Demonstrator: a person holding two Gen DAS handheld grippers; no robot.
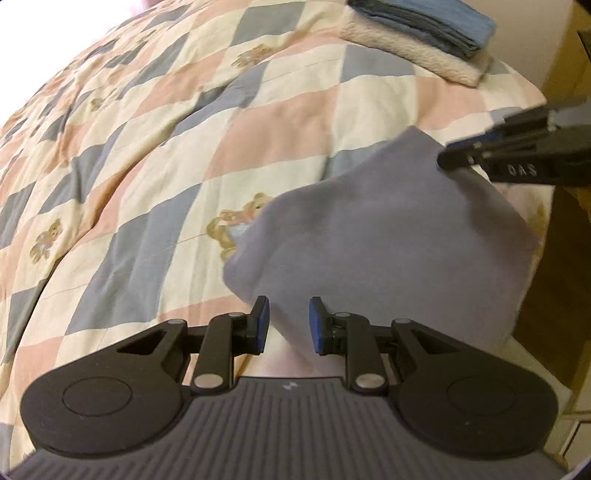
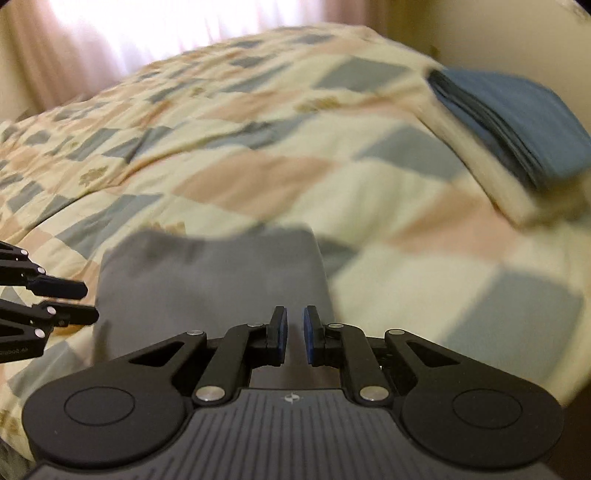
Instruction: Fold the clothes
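left gripper (image 1: pixel 289 325) spread, blue pads bare, at near edge of grey garment (image 1: pixel 388 251) | right gripper (image 2: pixel 294 334) narrowly parted, pinching nothing | one soft folded rectangle flat on checkered quilt (image 1: pixel 147 155) | two folded piles: blue (image 1: pixel 436 22) atop cream fleece (image 1: pixel 417 51)

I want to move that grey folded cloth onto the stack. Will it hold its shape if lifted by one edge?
Probably not. The grey cloth looks soft, its edges rounded on the quilt, so it would likely droop and unfold. It seems light; supporting both sides looks safer.
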